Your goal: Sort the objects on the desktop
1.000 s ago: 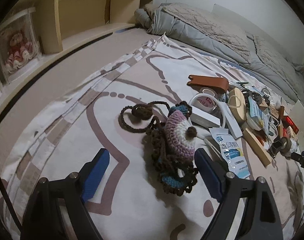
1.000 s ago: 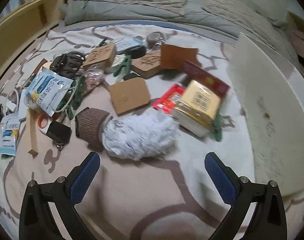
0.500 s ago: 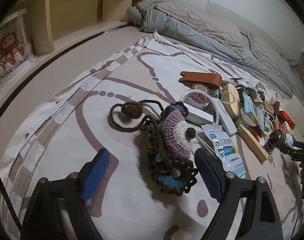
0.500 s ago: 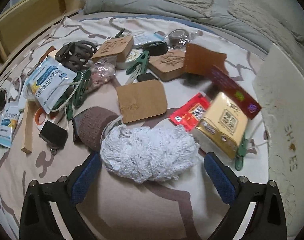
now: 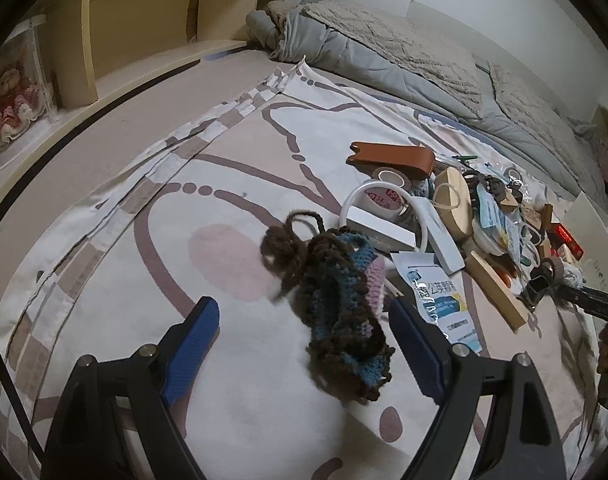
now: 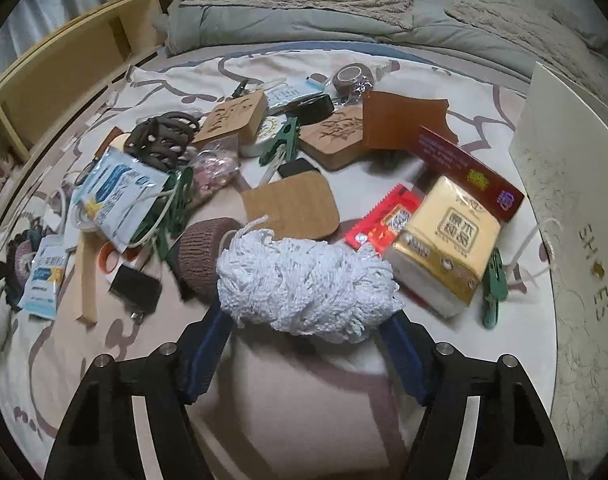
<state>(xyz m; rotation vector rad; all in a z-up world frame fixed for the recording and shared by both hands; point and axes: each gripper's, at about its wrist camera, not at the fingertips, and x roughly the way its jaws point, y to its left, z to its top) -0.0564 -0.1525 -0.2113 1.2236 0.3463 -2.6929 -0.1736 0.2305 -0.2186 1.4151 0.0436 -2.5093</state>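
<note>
Closer now, my right gripper (image 6: 310,332) is closing around the white yarn bundle (image 6: 308,284).
Brown knit roll (image 6: 202,254) and tissue pack (image 6: 444,252) crowd it; my left gripper (image 5: 304,340) gapes beside the crocheted pouch (image 5: 340,308).

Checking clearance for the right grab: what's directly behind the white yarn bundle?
Behind the white yarn bundle: a brown knit roll, a tan card, a red packet and a yellow tissue pack. Their near edges are hidden.

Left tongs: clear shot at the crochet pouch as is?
Probably yes. The crochet pouch lies between the open left tongs, off-centre toward one blue pad, with bare bedsheet beside it. Only the blue-and-white sachet lies close by.
</note>
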